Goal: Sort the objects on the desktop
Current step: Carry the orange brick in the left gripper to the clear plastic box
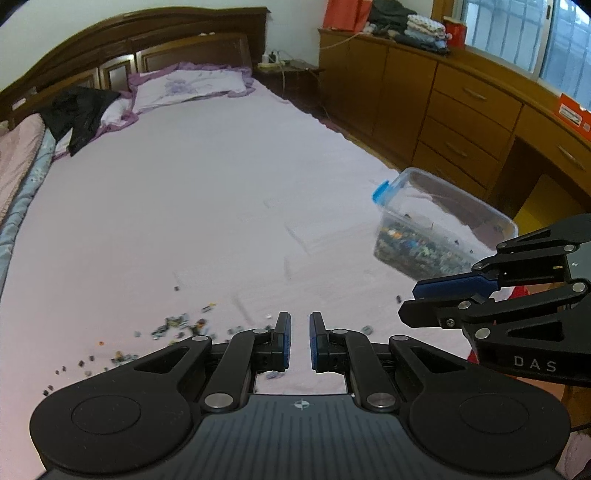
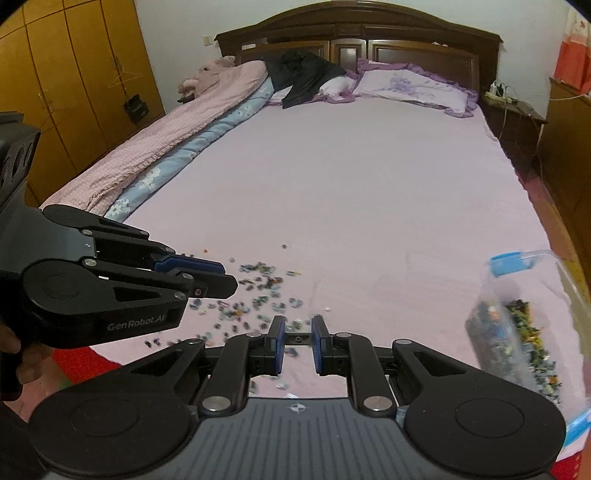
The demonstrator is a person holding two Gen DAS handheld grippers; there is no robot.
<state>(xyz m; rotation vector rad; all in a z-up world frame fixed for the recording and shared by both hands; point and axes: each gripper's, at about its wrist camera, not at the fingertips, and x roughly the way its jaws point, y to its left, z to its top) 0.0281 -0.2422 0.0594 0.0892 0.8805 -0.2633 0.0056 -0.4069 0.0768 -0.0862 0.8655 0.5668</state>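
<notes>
Left hand-held gripper (image 1: pixel 299 339) nearly closed, scattered small pieces (image 1: pixel 177 326), clear box (image 1: pixel 443 229) tilted

Clear bin (image 2: pixel 532 325) blurred, cut off rightward

A: What room is this?
B: A bedroom: a bed (image 2: pixel 332 177) with pink sheet and dark wooden headboard (image 2: pixel 354 40).
A: Around it?
B: Yellow-brown wardrobe (image 2: pixel 74 74), drawer cabinets (image 1: pixel 454 110) under a barred window (image 1: pixel 517 33), white walls.

Purple pillow (image 2: pixel 410 88), black garment (image 2: pixel 306 74), wooden headboard (image 2: pixel 354 33)
</notes>
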